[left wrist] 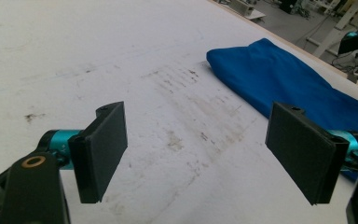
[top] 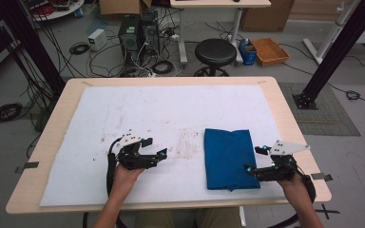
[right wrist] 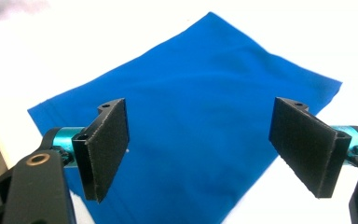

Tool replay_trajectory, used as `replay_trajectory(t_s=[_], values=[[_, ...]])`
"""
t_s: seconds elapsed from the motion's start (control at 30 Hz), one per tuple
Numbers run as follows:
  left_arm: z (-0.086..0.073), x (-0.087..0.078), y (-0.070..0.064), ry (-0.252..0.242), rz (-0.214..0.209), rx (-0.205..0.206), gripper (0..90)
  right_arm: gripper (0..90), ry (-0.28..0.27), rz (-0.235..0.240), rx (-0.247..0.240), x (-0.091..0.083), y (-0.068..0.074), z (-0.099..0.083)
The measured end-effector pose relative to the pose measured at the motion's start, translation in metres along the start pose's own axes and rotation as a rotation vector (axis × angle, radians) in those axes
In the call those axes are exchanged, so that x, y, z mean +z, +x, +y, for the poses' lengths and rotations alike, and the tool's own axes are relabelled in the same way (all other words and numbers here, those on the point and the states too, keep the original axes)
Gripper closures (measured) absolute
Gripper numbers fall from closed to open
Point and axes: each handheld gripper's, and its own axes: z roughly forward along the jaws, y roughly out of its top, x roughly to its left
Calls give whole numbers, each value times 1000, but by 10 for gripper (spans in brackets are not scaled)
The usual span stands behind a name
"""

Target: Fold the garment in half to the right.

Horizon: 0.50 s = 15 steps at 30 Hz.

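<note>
A folded blue cloth [top: 229, 158] lies flat on the white mat [top: 142, 114], right of the middle; it also appears in the left gripper view [left wrist: 279, 79] and in the right gripper view [right wrist: 191, 126]. My left gripper [top: 154, 147] rests open over bare mat, well to the left of the cloth, with nothing between its jaws [left wrist: 198, 154]. My right gripper [top: 256, 159] stands open at the cloth's right edge, its jaws spread wide and pointing over the fabric [right wrist: 198, 147]. Neither gripper touches the cloth as far as I can tell.
The mat covers a light wooden table [top: 47, 137] and carries faint brown stains [top: 187, 142] near its middle. Beyond the far edge stand a black stool [top: 215, 51], computer towers [top: 135, 33], cables and an orange crate [top: 269, 50]. Black frame posts [top: 335, 52] flank the table.
</note>
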Motion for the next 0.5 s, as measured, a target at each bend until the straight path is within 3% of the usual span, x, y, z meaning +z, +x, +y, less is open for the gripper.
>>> replay_trajectory(t_s=[0.1, 0.13, 0.23, 0.27, 0.3, 0.33, 0.5], values=[[1, -7, 3, -3, 7, 4, 207, 174, -13, -32, 9, -1, -4, 3], [1, -8, 4, -6, 8, 4, 207, 112, -16, -53, 38, -2, -6, 3], [2, -12, 5, -8, 7, 6, 207, 110, -20, -59, 49, -3, -7, 2], [2, -14, 6, -6, 7, 7, 207, 41, -28, -70, 58, -3, -8, 0], [1, -14, 6, -11, 3, 6, 207, 41, -28, -70, 58, -3, -8, 0], [1, -15, 6, -10, 1, 4, 207, 2, -34, -104, 88, -4, -9, -2], [2, -20, 7, -14, -7, 16, 207, 3, -54, -103, 98, -10, -11, -4]])
